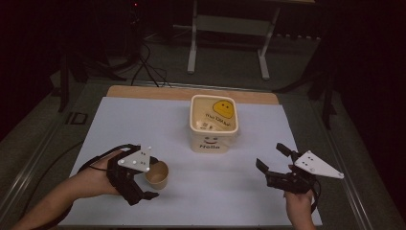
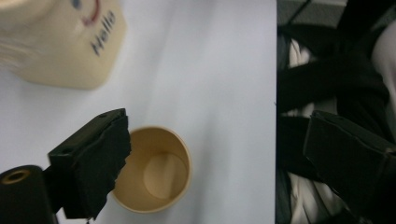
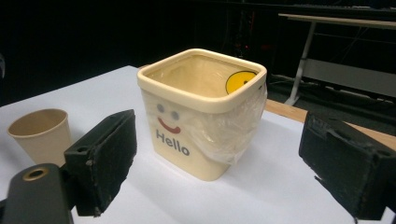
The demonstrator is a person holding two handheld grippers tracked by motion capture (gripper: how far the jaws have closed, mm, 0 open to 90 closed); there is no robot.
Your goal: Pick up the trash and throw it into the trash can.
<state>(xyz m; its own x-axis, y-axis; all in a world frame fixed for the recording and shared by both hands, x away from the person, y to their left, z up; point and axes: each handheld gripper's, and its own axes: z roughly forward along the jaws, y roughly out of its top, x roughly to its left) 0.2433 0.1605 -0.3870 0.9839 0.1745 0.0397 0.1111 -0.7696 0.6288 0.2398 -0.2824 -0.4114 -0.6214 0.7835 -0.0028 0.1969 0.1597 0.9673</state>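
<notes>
A cream square bin [image 1: 213, 125] with "Hello", a smiley face and a clear plastic liner stands upright at the table's middle. It also rises ahead of the jaws in the right gripper view, bin [image 3: 196, 140]. A tan paper cup [image 1: 158, 175] stands upright and empty near the front left. My left gripper [image 1: 149, 181] is open around it from above. In the left gripper view the cup [image 2: 156, 172] sits close to the left jaw, apart from the right one. My right gripper [image 1: 273, 157] is open at the front right, pointed at the bin, holding nothing.
A white sheet [image 1: 143, 124] covers the table, with a wooden strip [image 1: 143, 92] along the far edge. Metal rails [image 1: 344, 163] run down both sides. On the floor beyond the table are a white desk frame [image 1: 230, 28] and cables [image 1: 143, 67].
</notes>
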